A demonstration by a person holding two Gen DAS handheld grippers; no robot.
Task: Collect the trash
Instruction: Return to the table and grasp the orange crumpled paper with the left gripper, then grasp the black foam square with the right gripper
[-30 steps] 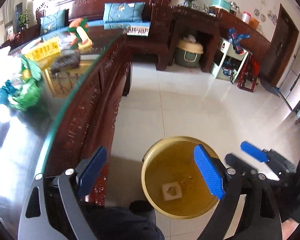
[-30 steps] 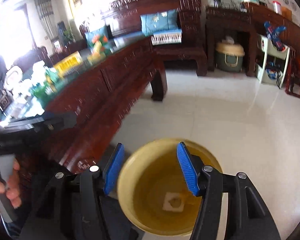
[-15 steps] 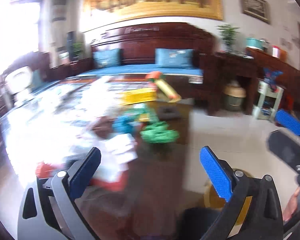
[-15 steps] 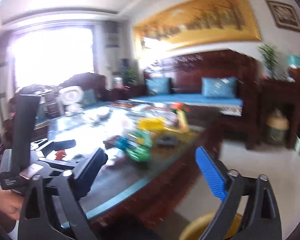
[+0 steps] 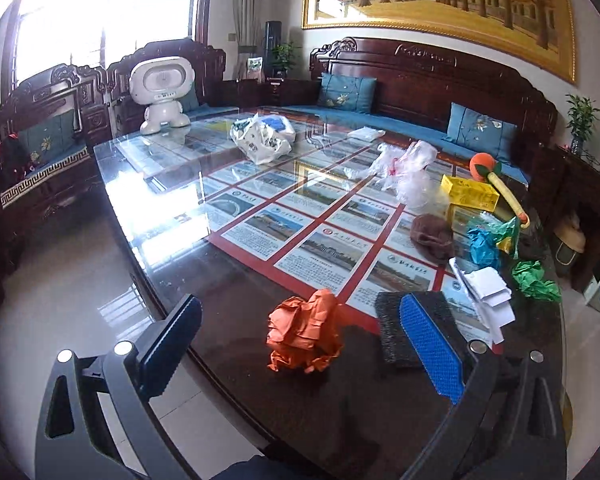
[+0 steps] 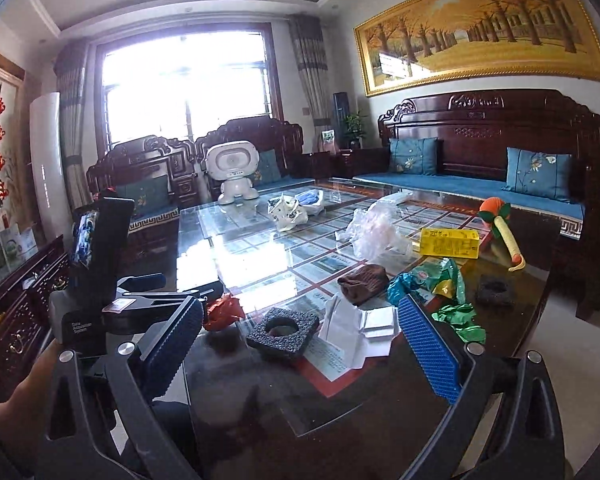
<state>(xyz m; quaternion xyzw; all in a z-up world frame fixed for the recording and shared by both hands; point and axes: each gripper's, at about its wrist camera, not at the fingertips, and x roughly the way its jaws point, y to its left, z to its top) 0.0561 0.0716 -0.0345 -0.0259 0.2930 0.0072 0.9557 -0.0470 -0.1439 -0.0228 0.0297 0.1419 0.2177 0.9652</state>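
Note:
A crumpled orange paper ball (image 5: 305,334) lies on the glass-topped table (image 5: 236,248) right ahead of my open, empty left gripper (image 5: 300,356); it also shows in the right wrist view (image 6: 222,311). A black foam square with a hole (image 6: 283,331) and white papers (image 6: 356,330) lie ahead of my open, empty right gripper (image 6: 306,350). Further on are a brown cloth (image 6: 363,278), blue and green wrappers (image 6: 432,282), crumpled green paper (image 6: 460,316) and clear plastic bags (image 6: 376,236).
A yellow box (image 6: 449,243), an orange-headed toy stick (image 6: 502,232), a second black foam piece (image 6: 495,290), a white printed bag (image 5: 262,140) and a white robot toy (image 5: 162,94) stand on the table. Dark wooden sofas surround it. The left gripper's body (image 6: 96,272) is at the left.
Both grippers swung up and away from the yellow bin on the floor and now face the table top. Both stay open and empty.

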